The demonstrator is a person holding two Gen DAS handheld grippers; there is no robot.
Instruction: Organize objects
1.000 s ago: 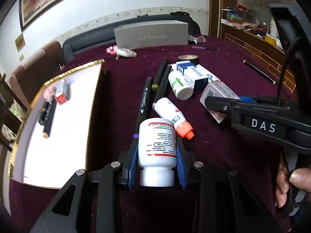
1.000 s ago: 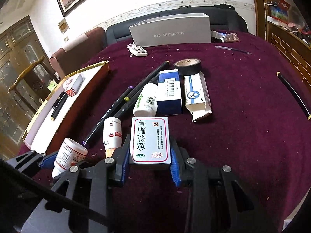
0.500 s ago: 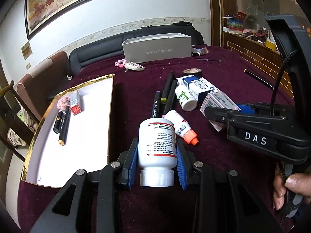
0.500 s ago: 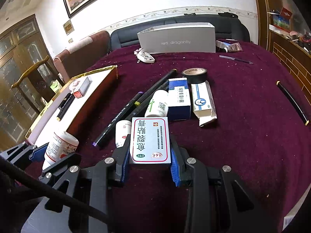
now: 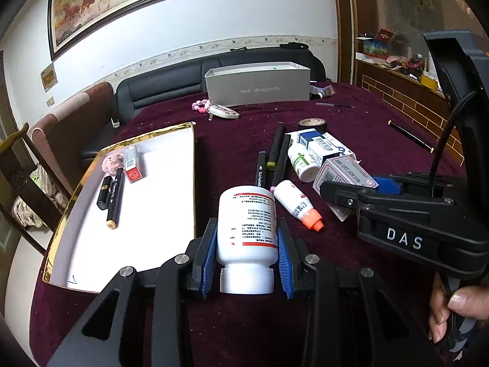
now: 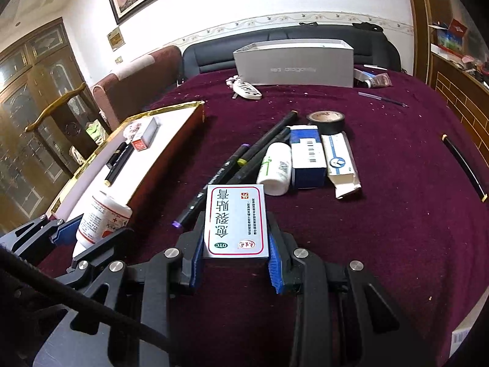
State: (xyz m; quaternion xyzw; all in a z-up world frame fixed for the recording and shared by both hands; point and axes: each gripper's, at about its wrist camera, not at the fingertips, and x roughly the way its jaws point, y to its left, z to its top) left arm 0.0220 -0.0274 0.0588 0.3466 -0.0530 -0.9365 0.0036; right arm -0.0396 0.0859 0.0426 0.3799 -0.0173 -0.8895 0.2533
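Observation:
My left gripper [image 5: 247, 238] is shut on a white pill bottle [image 5: 246, 229] with a red-striped label, held above the maroon tablecloth beside the gold-rimmed white tray [image 5: 159, 183]. My right gripper [image 6: 235, 241] is shut on a flat white medicine box [image 6: 234, 220] with a red border, also held above the cloth. In the right wrist view the left gripper with the bottle [image 6: 102, 217] is at the lower left, next to the tray [image 6: 146, 165]. In the left wrist view the right gripper with its box [image 5: 345, 177] is at the right.
On the cloth lie black markers [image 5: 276, 153], a small orange-capped bottle [image 5: 296, 203], a white green-label bottle [image 6: 275, 168], a blue box [image 6: 307, 156], a white carton [image 6: 340, 162] and a tape roll [image 6: 325, 119]. The tray holds a red-ended box [image 5: 132, 165], a marker and a lipstick. A grey box [image 6: 295, 64] stands at the back.
Both grippers have risen and tilted up, each keeping hold of its object; the table items look farther away and more of the wall shows. The left gripper has shifted toward the tray.

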